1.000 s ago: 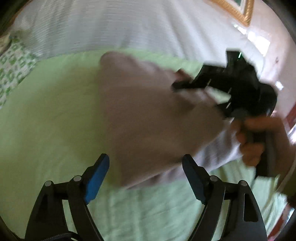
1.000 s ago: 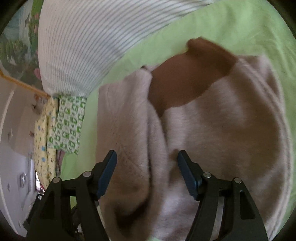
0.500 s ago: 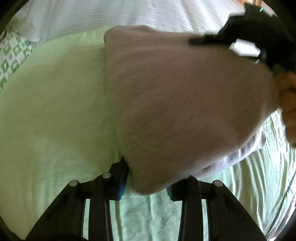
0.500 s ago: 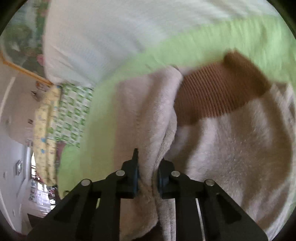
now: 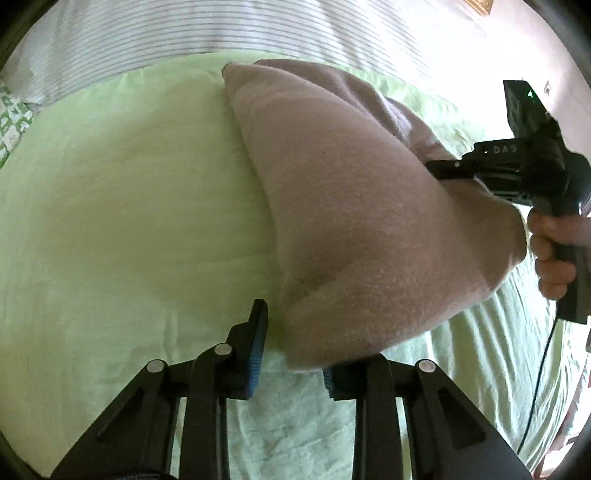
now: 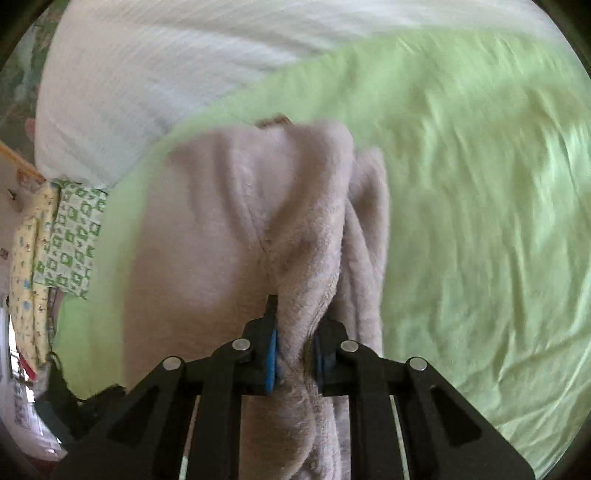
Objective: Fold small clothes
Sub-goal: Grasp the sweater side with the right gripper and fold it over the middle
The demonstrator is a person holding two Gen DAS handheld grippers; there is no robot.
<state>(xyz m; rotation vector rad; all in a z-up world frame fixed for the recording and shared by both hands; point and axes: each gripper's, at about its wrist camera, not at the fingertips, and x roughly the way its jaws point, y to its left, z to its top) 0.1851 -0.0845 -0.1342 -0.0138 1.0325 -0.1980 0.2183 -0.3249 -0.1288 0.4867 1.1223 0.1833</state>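
Only one bit of lettering can be made out: pale raised characters, read as "DAS", are seen on the black body of the right gripper [image 5: 439, 170], on the flat side above its handle in the left wrist view. A small green light is shown on the black box mounted on top of it, but no figure or word is carried by it. Nothing readable is found in the right wrist view.

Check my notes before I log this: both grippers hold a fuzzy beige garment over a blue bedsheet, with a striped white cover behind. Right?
Not quite: the bedsheet is light green, not blue, as the left wrist view shows. The rest stands: the left gripper and right gripper hold the fuzzy beige garment, with the striped white cover behind.
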